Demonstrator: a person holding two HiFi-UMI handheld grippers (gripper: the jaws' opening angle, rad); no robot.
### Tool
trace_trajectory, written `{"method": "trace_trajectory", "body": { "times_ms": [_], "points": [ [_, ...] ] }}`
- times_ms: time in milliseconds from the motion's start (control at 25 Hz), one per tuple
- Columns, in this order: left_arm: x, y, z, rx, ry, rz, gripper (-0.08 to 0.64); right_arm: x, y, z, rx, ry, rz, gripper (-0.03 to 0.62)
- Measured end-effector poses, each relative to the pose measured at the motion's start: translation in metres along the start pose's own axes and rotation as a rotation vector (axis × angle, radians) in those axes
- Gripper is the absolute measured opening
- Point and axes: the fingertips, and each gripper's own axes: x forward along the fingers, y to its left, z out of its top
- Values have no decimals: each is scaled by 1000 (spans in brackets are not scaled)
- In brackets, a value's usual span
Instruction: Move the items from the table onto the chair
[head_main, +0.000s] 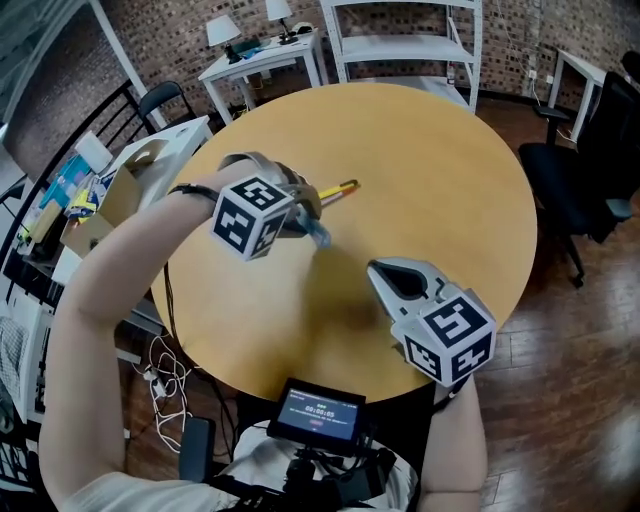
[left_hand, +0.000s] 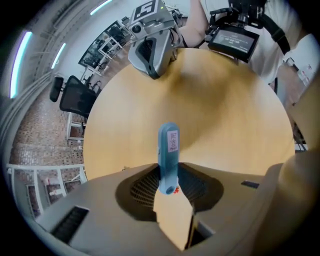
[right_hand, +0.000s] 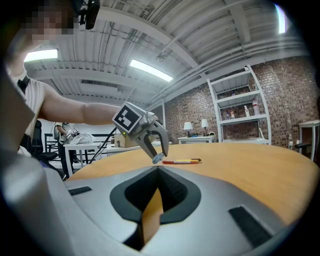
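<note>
Nearest, the right gripper (head_main: 374, 266) hovers low over the table's (head_main: 450, 170) near edge, jaws together, empty. Just beyond, the left gripper (head_main: 308, 220) hangs above the tabletop, clamped on a blue stick (left_hand: 168, 150). Past it lies a pencil (head_main: 338, 189). The chair (head_main: 585, 180) stands far right.

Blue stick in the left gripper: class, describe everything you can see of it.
The blue stick is a small slim bar with rounded ends, smooth like plastic, with a white printed label on one face; the print is unreadable. A red spot shows at its gripped end. The left gripper clamps that end between its dark ribbed jaws, so the rest juts out beyond them, pointing down at the wooden table. It seems to hang just clear of the tabletop.
</note>
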Motion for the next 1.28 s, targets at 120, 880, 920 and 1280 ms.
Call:
{"method": "trace_trajectory", "body": {
  "times_ms": [120, 880, 920, 1280],
  "points": [
    [-9, 0, 4, -86, -63, 50, 141, 0, -1, 0, 1, 1, 0, 6],
    [-130, 6, -28, -1021, -759, 693, 141, -1, -2, 5, -11, -10, -25, 8],
    [-134, 3, -27, -1071, -798, 713, 141, 0, -1, 7, -8, -17, -24, 8],
    [-155, -19, -32, -1290, -952, 821, 141, 16, 27, 22, -36, -31, 37, 8]
  ]
}}
